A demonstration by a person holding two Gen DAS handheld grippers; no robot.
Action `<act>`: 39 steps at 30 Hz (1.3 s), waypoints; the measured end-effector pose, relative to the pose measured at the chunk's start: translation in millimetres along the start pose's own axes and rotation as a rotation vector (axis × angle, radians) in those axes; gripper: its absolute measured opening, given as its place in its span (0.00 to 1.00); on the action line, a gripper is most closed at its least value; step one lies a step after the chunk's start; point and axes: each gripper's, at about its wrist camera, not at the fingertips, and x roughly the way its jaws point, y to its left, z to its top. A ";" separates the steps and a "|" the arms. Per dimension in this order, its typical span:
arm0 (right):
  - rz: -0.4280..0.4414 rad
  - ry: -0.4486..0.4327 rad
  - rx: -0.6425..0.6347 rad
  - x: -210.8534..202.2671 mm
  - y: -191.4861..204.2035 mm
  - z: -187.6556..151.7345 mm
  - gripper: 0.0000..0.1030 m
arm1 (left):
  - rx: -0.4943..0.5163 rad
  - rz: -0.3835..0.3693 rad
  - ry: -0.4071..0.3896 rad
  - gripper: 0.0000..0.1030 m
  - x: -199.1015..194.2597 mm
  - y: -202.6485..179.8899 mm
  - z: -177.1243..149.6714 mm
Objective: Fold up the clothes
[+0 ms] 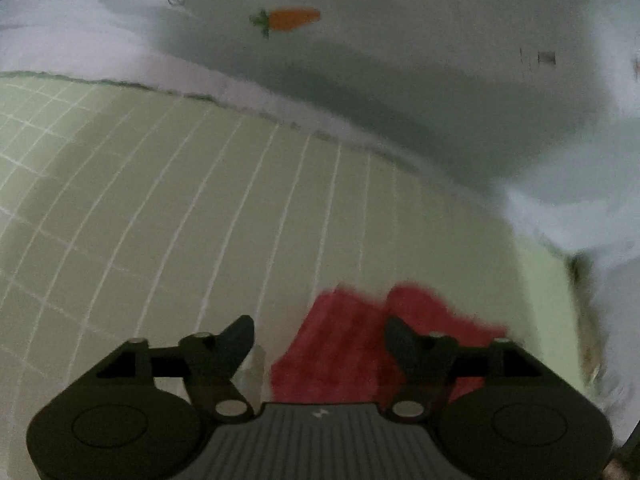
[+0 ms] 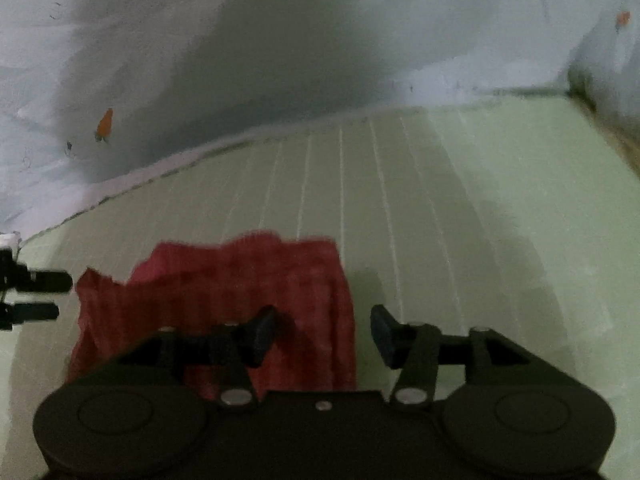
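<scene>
- Both views are blurred, so the weave and edges of the red cloth are hard to make out; its near part is hidden behind the right gripper's body.
- The right gripper has its fingers wide apart, holding nothing. The red cloth lies crumpled under and ahead of its left finger, reaching off to that side; the right finger stands over bare surface.
- In the left wrist view the left gripper is likewise spread open and empty. The cloth lies between its fingers and under the right one, cut off below by the gripper's body.
- The cloth rests on a pale green mat marked with white grid lines, which covers the bench ahead of both grippers.
- Beyond the mat's far edge is a pale sheet printed with a small orange carrot and other tiny marks too faint to read.
- At the left edge of the right wrist view, two dark fingers of the left gripper point in at the cloth's left edge; the rest is cut off.
- To the far right, the mat's corner meets a dark, blurred seam I cannot identify.
</scene>
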 end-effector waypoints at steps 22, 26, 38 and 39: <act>0.049 -0.032 0.107 -4.6 -18.8 -5.9 0.70 | 0.185 0.092 0.041 0.82 16.4 -24.3 -16.3; 0.095 0.006 -0.011 11.4 -1.4 -7.4 0.75 | 0.254 0.092 0.080 0.84 32.0 -38.0 -18.0; 0.062 -0.092 0.068 -4.2 -1.1 0.2 0.76 | 0.308 0.086 0.099 0.87 62.0 -51.1 -16.3; 0.049 -0.109 0.085 -9.6 -2.2 0.8 0.78 | 0.310 0.082 0.099 0.87 62.6 -51.5 -16.3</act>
